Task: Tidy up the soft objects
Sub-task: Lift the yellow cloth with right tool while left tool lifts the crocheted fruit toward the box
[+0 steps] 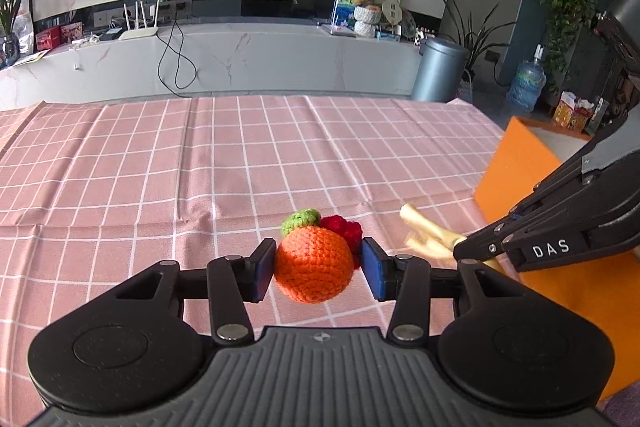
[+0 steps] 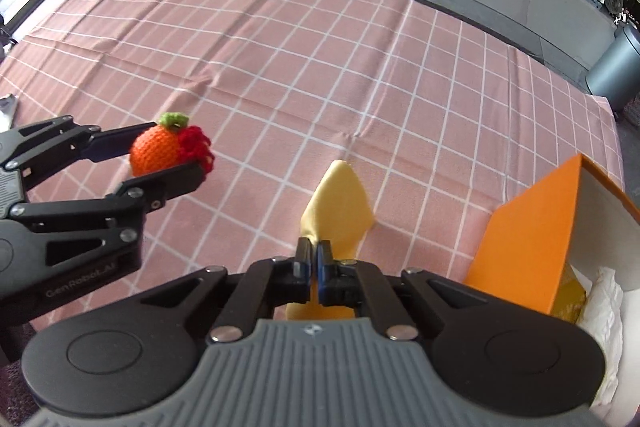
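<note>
Holding crochet orange (image 1: 314, 264) clamped in my left claw (image 1: 318, 267) | right claw (image 2: 313, 259) pinching yellow cloth (image 2: 338, 211) | both clear of worktop (image 1: 160, 167), ready for box (image 2: 528, 239)

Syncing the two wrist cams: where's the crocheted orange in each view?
Left wrist view: the crocheted orange sits low centre, squeezed between the left tongs.
Right wrist view: the crocheted orange is at mid-left, in those tongs reaching in from the left edge.
Shared landmark: the orange box at right in both, on the pink checked cloth.
</note>
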`<state>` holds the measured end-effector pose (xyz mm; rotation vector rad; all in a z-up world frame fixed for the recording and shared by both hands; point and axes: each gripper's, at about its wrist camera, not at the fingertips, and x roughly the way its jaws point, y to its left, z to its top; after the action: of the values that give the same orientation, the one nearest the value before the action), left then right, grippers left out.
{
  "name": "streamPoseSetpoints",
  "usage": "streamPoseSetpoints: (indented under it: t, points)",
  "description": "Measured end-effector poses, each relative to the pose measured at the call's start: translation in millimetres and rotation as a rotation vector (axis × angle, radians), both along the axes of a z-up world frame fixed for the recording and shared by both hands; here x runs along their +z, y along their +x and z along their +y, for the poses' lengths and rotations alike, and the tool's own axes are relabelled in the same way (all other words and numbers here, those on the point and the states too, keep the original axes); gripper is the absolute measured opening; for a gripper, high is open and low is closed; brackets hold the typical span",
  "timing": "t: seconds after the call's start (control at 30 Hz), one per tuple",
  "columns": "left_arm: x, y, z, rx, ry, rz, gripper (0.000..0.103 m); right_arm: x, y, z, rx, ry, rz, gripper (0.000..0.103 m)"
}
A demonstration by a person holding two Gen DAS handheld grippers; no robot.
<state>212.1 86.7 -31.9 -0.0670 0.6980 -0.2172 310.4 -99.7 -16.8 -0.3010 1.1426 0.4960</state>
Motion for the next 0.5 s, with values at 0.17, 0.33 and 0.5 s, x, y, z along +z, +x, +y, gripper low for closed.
streamPoseSetpoints:
  t: [0.17, 0.33, 0.5]
  points:
    - [21.8, -24.6, -13.1, -0.007, -0.021, -0.046, 0.052, 25.8, -32.2, -15.1, -0.003, 0.062, -0.033, 0.000]
    - [42.6, -43.9, -31.0, -0.018, -0.029, -0.093, 0.052, 52.8, -62.9, -41.2, -0.023, 0.141, -0.076, 0.000]
    - [59.8, -58.9, -55.1, -0.062, -0.019, -0.139, 0.052, 78.4, -91.8, -74.0, -0.058, 0.221, -0.121, 0.000]
